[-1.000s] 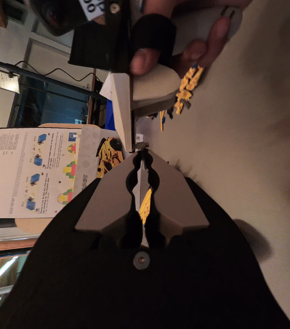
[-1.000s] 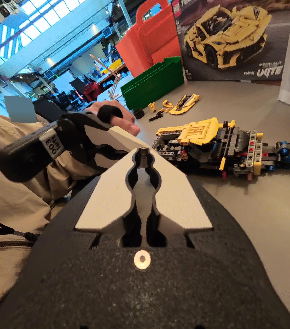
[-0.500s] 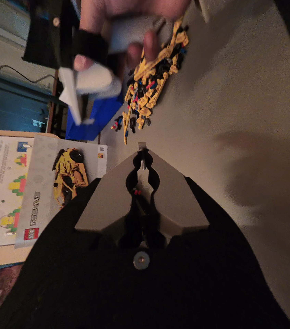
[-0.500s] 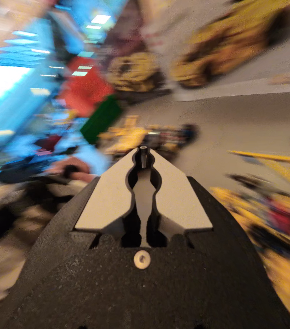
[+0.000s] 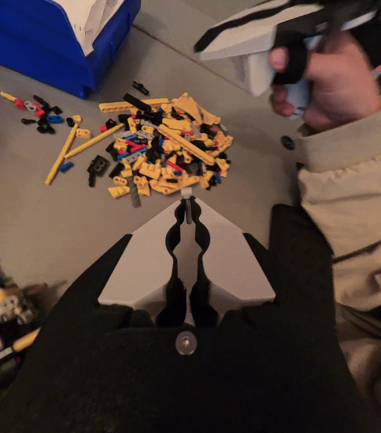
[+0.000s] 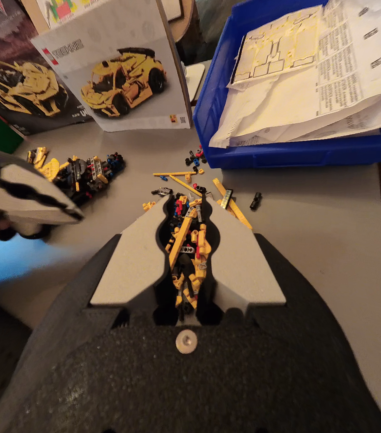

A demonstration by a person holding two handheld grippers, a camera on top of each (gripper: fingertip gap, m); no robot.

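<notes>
My left gripper (image 5: 187, 203) is shut on a small grey pin (image 5: 187, 212) with a white piece (image 5: 186, 192) on its tip. It hovers at the near edge of a pile of yellow, black, red and blue building pieces (image 5: 168, 145). My right gripper (image 6: 187, 199) is open and empty, right above the same pile (image 6: 184, 234), which shows between its fingers. In the left wrist view the right gripper (image 5: 200, 52) is at the top right, held by a hand. In the right wrist view the left gripper (image 6: 78, 216) is at the left.
A blue bin (image 6: 302, 154) with paper sheets (image 6: 313, 82) stands behind the pile. A partly built car (image 6: 84, 173) lies to the left, with boxes showing a yellow car (image 6: 119, 77) behind it. Loose pieces (image 5: 42, 114) lie scattered by the bin. A beige sleeve (image 5: 348, 187) is at the right. To the partly built car (image 6: 84, 173): left tips about 15 cm, right tips about 30 cm.
Both grippers swung from level to looking down over the pile. The right gripper, shut on a small pin before, now has its jaws apart. The left gripper stays shut on its pin.
</notes>
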